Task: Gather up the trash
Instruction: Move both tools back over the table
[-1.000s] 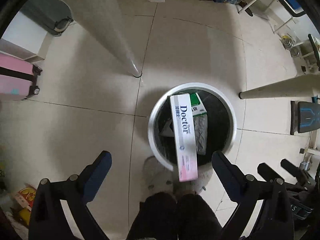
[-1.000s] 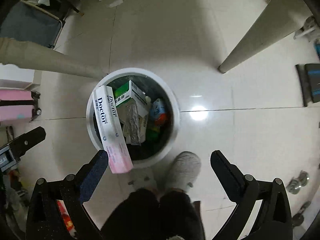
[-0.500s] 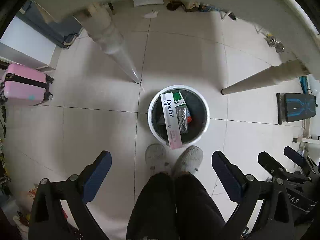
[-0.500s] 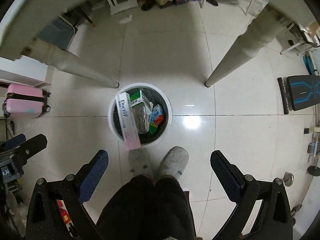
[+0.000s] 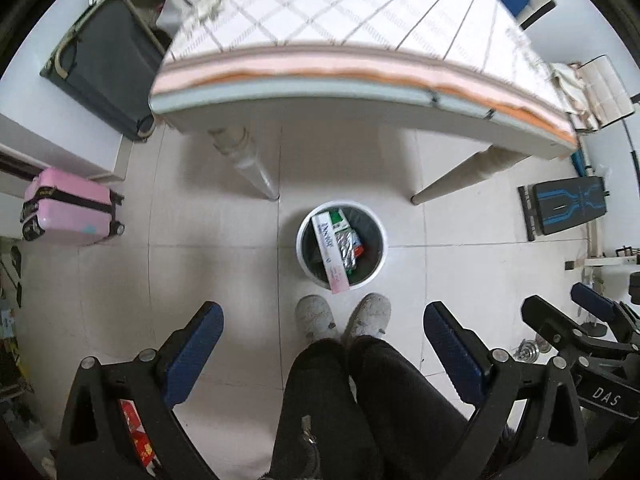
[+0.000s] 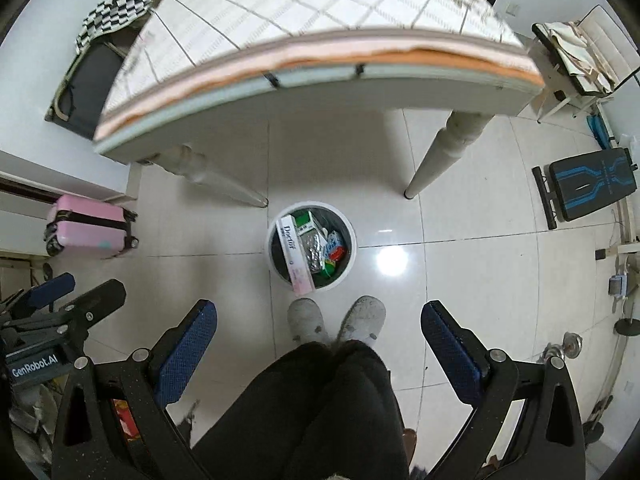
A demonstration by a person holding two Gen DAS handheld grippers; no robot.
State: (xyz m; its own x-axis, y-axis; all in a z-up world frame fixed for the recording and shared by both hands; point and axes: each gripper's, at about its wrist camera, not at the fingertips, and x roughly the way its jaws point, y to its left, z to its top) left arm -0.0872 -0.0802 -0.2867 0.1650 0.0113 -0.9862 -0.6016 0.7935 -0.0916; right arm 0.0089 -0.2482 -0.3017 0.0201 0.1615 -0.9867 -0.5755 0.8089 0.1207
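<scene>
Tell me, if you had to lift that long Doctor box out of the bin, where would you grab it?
Probably by the pink end of the Doctor box, coming down from above. That end leans over the rim of the trash bin nearest the slippers, clear of the other trash; close across its narrow width.

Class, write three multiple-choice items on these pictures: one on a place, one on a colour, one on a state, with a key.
1. Where is the bin?
A. on the table
B. on the floor by the table legs
C. beside the suitcase

2. What colour is the suitcase?
A. pink
B. green
C. yellow

3. How are the two grippers, left gripper and right gripper?
A. both open, empty
B. both shut
C. one holding a box

Key: B, the bin stands on tiles near the legs; A, its shell is pink; A, fingers spread, nothing between.
</scene>
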